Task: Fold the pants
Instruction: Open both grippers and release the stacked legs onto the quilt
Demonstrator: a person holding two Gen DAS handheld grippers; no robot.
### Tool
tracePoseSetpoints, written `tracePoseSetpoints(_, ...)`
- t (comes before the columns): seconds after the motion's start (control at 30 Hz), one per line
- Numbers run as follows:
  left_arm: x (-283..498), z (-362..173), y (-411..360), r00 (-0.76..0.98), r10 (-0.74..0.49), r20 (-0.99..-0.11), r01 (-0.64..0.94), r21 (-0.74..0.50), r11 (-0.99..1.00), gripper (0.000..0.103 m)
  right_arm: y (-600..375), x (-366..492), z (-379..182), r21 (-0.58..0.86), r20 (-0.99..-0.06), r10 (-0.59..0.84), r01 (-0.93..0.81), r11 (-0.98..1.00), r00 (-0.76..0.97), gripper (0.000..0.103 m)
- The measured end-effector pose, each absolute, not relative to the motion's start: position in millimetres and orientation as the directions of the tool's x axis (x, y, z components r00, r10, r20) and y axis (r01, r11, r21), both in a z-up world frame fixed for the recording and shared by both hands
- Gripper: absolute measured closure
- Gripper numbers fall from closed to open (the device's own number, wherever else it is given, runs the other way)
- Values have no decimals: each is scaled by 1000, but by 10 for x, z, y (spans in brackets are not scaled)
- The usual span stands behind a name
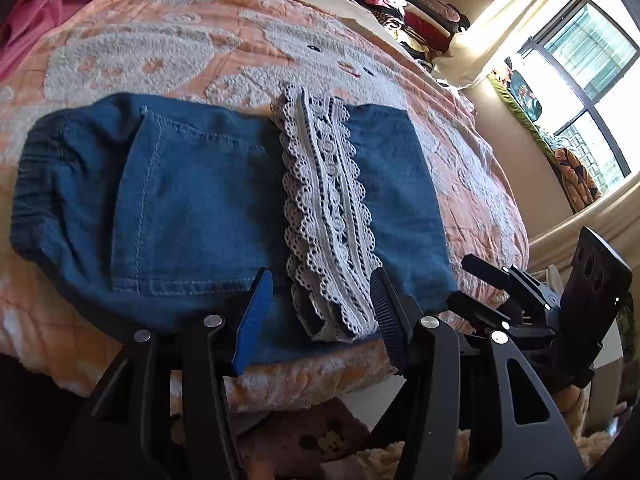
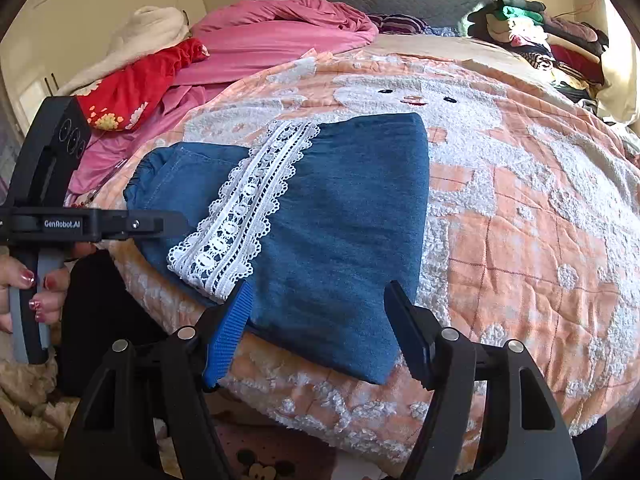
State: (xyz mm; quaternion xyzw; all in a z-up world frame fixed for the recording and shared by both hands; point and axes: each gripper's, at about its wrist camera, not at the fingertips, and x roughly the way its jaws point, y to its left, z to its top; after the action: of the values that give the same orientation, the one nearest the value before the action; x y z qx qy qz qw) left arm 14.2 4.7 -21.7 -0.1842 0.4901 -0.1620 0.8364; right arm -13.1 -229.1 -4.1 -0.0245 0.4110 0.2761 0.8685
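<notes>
Lying folded near the front edge of the bed, the denim pants [image 1: 200, 204] rest flat on an orange-and-white quilt [image 1: 160, 52]. A white lace band [image 1: 324, 216] crosses the fold from front to back, its scalloped end reaching the near edge of the denim. The gathered waistband sits at the left end in the left wrist view.

The left gripper [image 1: 320, 312] hovers at the near edge of the pants with its jaws spread wide, one finger on either side of the lace end; nothing is gripped. The blue-padded finger overlaps the denim in this view (contact cannot be confirmed).

The right gripper [image 2: 320, 328] is likewise spread wide, its fingers flanking the near corner of the plain denim panel, to the right of the lace band [image 2: 248, 204]. It holds nothing. The left gripper's body appears at the left of the right wrist view, held by a hand [image 2: 28, 292] with painted nails.

Beyond the pants [image 2: 340, 220]: pink bedding [image 2: 280, 36], a red patterned cloth [image 2: 136, 80], and a pile of clothes [image 2: 540, 36] at the far right of the bed. A window [image 1: 592, 92] is seen at the right in the left wrist view.
</notes>
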Motion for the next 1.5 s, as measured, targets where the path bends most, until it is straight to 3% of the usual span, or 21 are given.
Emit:
tracePoseSetpoints(0.23,174,-451,-44,408,-483,-775,72,-500,863,60,-2266,-98,-84,180,-729,461,-508,842,506,36)
tracePoseSetpoints(0.4,171,-487,-141,415,-454,-788,72,-468,881,85,-2237,-40,-193,180,-746,452,-506,844,489,36)
tracePoseSetpoints(0.5,120,-432,-110,419,-464,-781,83,-476,876,89,-2208,-13,-270,180,-761,443,-501,847,474,36)
tracePoseSetpoints(0.73,4,-420,-103,430,-394,-812,95,-394,914,89,-2152,-77,-223,157,-754,443,-523,838,485,36)
tracePoseSetpoints(0.87,0,-397,-156,444,-354,-823,110,-342,933,83,-2125,-44,-326,149,-774,421,-510,847,473,35)
tracePoseSetpoints(1.23,-82,-282,-90,478,-319,-819,96,-312,945,74,-2134,-86,-258,156,-769,421,-497,853,481,34)
tracePoseSetpoints(1.3,-96,-243,-57,493,-297,-818,87,-294,952,74,-2146,-103,-205,163,-761,427,-495,854,487,28)
tracePoseSetpoints(1.5,-131,-133,46,535,-264,-803,70,-269,961,71,-2125,-150,-25,165,-735,444,-499,851,513,27)
